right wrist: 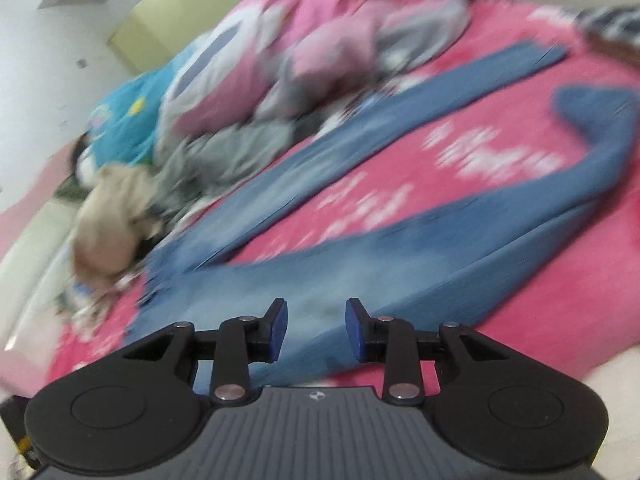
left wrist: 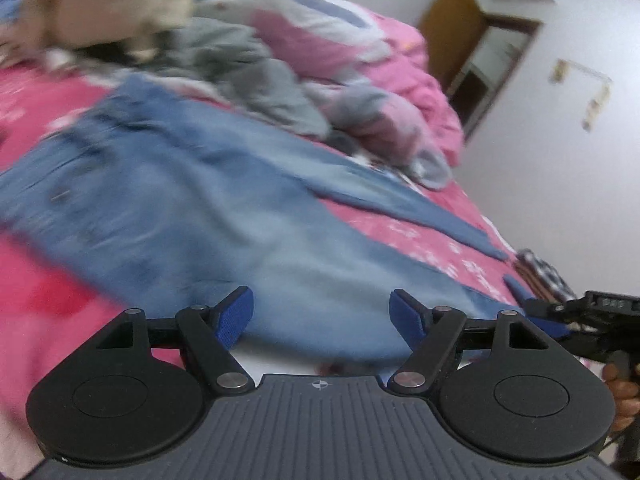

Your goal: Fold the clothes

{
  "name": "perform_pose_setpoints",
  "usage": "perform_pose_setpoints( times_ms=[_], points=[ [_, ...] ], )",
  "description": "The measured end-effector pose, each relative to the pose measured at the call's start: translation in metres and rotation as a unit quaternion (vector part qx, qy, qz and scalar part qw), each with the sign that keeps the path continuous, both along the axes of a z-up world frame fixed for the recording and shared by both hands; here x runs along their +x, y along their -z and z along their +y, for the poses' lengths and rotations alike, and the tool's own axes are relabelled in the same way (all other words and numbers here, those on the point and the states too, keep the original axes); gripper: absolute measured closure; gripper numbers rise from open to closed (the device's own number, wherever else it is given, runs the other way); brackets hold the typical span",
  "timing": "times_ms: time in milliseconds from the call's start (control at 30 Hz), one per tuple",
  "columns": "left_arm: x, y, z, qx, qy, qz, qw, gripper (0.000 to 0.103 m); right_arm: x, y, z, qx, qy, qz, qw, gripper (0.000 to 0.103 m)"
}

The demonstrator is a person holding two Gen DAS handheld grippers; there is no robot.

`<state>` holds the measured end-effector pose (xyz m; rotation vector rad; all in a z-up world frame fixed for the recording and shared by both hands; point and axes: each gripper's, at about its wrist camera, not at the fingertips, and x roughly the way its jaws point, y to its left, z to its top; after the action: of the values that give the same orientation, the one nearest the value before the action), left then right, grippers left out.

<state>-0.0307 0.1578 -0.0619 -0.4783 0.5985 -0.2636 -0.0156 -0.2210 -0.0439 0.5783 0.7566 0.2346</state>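
Note:
Blue jeans (left wrist: pixel 200 200) lie spread flat on the pink bed sheet (left wrist: pixel 40 300), blurred by motion. My left gripper (left wrist: pixel 322 316) hovers over the near edge of the jeans, its blue pads wide apart with nothing between them. In the right wrist view the jeans (right wrist: pixel 400 240) show both legs: one runs straight to the far right, the other curls back at its end (right wrist: pixel 592 120). My right gripper (right wrist: pixel 316 320) is open a moderate way above the denim, gripping nothing. Its black frame (left wrist: pixel 600 308) and the hand (left wrist: pixel 618 384) holding it show at the right edge of the left wrist view.
Behind the jeans is a pile of clothes: a grey garment (left wrist: pixel 256 80), a beige one (left wrist: pixel 112 4) and a pink and white quilt (left wrist: pixel 320 32). A checked cloth (left wrist: pixel 540 272) lies at the bed's right edge. A white wall with a wooden door frame (left wrist: pixel 448 20) stands beyond.

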Motion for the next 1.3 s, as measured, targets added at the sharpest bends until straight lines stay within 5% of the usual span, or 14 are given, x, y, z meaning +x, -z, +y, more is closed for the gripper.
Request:
perform_pose_setpoints(
  times_ms=[167,433,700,767,833,933,1033,1300],
  points=[
    [-0.024,0.007,0.035,-0.021,-0.081,0.015,0.9964,0.027,0.0,0.02,0.031,0.061,-0.047,0.029,0.997,0.069],
    [-0.009,0.024,0.074,-0.08,-0.166,0.017,0.9826,0.032,0.004,0.047,0.025,0.146,-0.033,0.075,0.986,0.069],
    [-0.006,0.036,0.102,-0.166,-0.252,0.015,0.9532,0.056,0.002,0.056,0.025,0.154,-0.018,0.094,0.983,0.069],
    [-0.003,0.039,0.106,-0.172,-0.264,0.018,0.9488,0.075,0.003,0.058,0.028,0.15,-0.017,0.098,0.984,0.069],
    [-0.002,0.039,0.108,-0.162,-0.27,0.017,0.9489,0.091,0.004,0.059,0.03,0.146,-0.016,0.101,0.984,0.069],
    [-0.006,0.026,0.108,-0.133,-0.275,-0.003,0.9523,0.096,0.006,0.059,0.033,0.141,-0.014,0.103,0.985,0.069],
    [-0.011,0.007,0.106,-0.087,-0.276,-0.029,0.9568,0.097,0.008,0.059,0.033,0.137,-0.013,0.102,0.985,0.069],
    [-0.005,0.028,0.103,-0.018,-0.271,0.032,0.9618,0.091,0.011,0.066,0.028,0.152,-0.007,0.109,0.982,0.07]
  ],
)
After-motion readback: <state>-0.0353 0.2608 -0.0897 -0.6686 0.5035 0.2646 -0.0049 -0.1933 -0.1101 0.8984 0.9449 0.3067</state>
